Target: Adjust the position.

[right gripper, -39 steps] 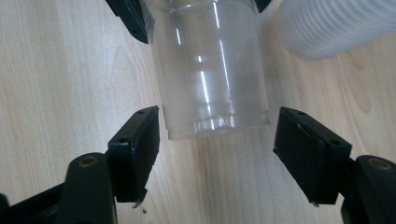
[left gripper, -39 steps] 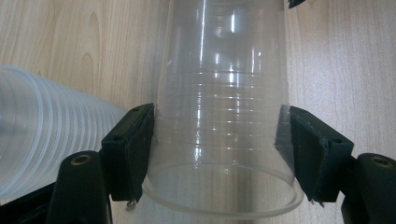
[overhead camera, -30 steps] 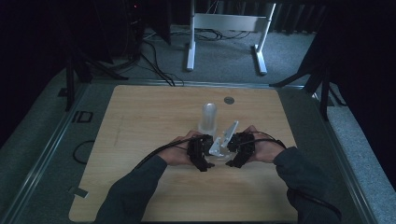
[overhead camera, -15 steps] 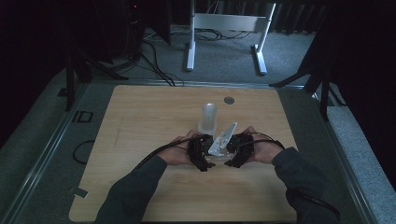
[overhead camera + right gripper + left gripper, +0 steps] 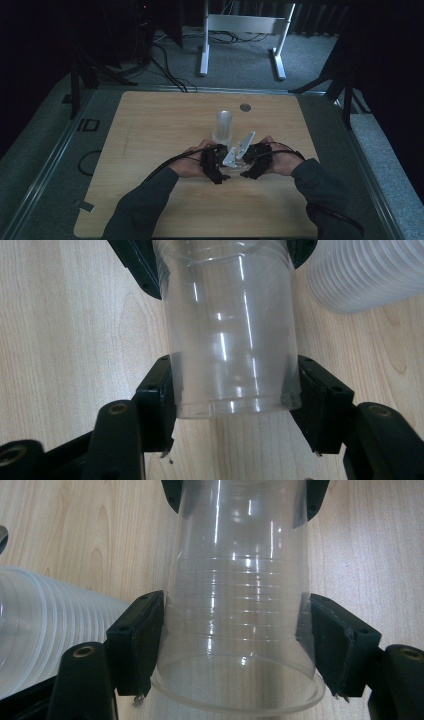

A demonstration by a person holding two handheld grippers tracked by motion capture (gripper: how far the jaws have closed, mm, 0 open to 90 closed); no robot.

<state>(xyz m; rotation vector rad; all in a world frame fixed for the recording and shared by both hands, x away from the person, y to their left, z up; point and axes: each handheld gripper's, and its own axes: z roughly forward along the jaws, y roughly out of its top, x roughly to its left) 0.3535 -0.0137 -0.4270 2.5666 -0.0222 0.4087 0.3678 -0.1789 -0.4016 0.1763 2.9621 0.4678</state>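
Clear, colourless plastic cup (image 5: 240,605), faint ringed ridges round its wall, glinting white highlights. Black jaws either side of that cup, matte, with brassy screw heads. Beside the cup, a milky-white ribbed stack of cups (image 5: 370,270). Under the cup, a pale wood-grain table (image 5: 150,135), light tan with darker streaks. Beyond the cup, a small grey disc (image 5: 244,107).

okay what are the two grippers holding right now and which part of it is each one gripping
Both hold one clear plastic cup lying level between them. The left gripper clamps its walls near the open rim; the right gripper clamps them near the closed base.
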